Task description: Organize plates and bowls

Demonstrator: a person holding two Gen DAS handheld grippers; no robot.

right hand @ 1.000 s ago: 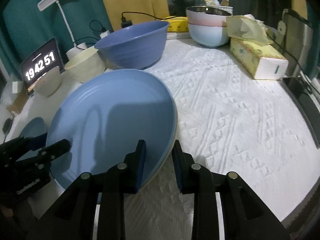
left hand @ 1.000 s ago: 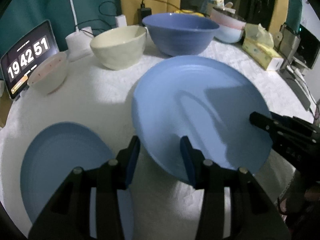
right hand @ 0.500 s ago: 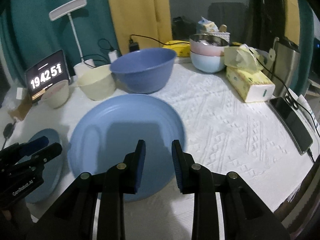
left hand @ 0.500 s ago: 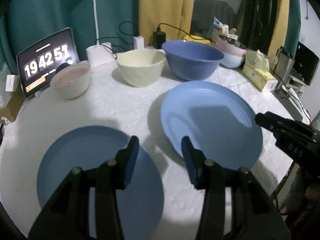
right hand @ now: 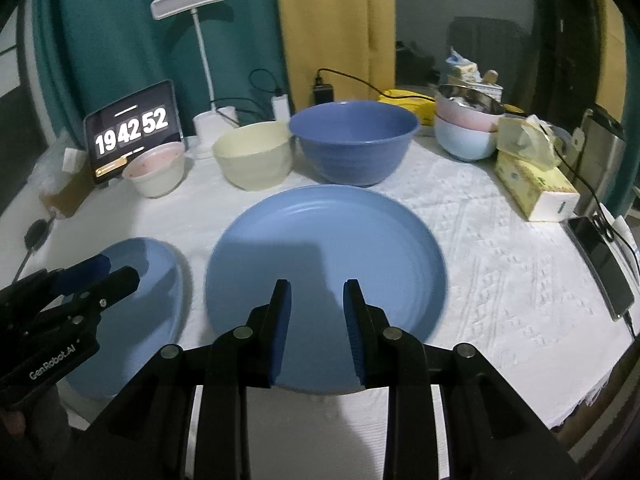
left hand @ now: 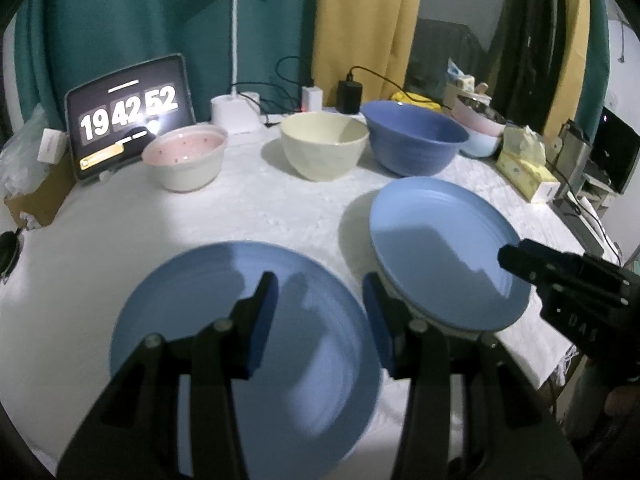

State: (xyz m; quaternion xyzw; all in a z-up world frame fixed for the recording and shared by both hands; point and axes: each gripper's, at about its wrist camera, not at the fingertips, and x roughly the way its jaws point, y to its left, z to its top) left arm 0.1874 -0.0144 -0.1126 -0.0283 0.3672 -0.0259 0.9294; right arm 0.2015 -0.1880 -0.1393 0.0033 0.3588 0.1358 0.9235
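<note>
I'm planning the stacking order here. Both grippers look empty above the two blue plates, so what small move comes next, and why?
Probably lower the left gripper to the near rim of the left plate: both plates lie flat and apart, jaws empty, so one could go onto the right plate.

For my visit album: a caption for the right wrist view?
Open right gripper poised above a blue plate, bowls lined up behind.

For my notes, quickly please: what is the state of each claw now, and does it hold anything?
Left claw: open, holding nothing, above the left plate.
Right claw: open, holding nothing, above the right plate.
</note>
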